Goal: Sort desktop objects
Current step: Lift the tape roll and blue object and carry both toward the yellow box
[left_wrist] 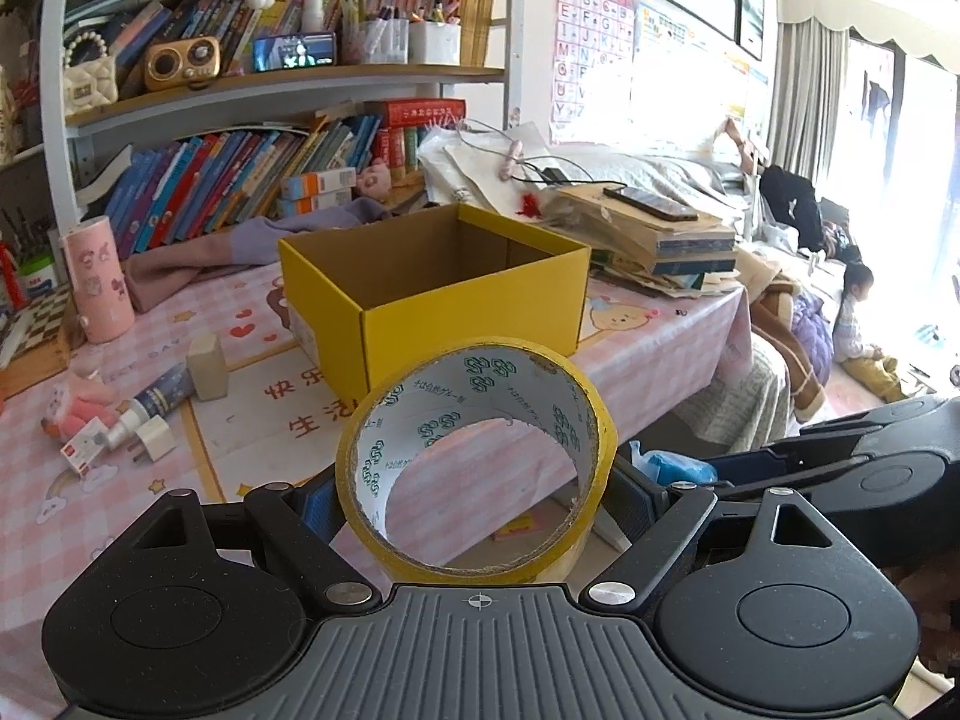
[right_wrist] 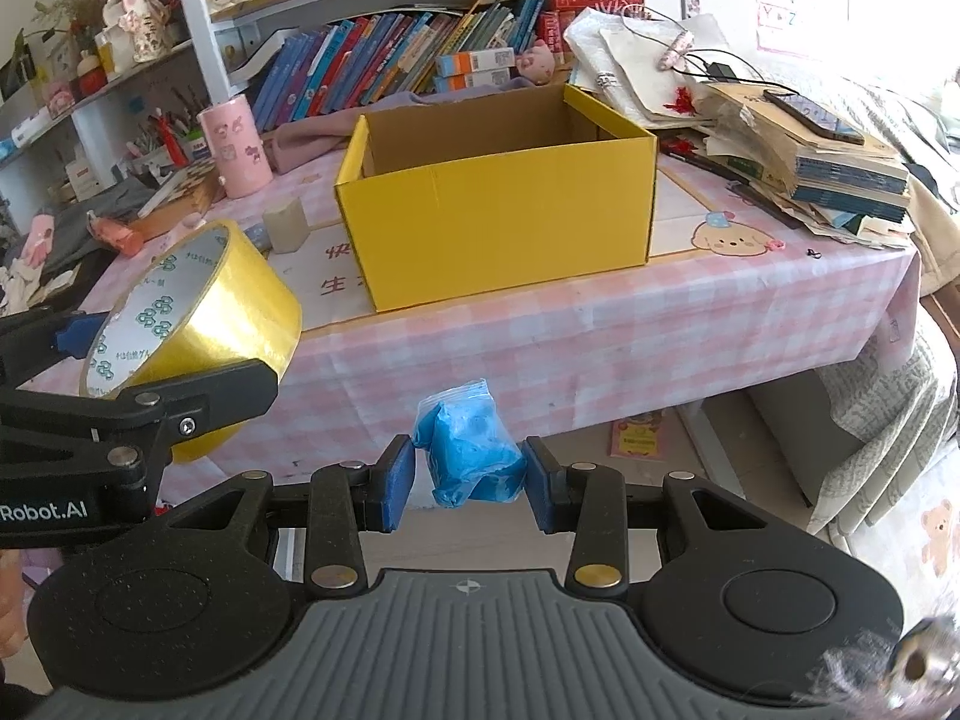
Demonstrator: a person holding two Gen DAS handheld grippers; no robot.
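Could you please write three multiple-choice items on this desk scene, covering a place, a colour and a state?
1. Where is the open yellow cardboard box?
A. On the pink checked tablecloth
B. On the bookshelf
C. On the floor

2. What colour is the crumpled plastic packet in the right gripper?
A. Red
B. Blue
C. Green

3. What does the left gripper do?
A. Hangs empty
B. Rests in the box
C. Grips the yellow tape roll

Answers: 1 A, the box stands on the cloth; 2 B, the packet is blue; 3 C, the pads flank the roll.
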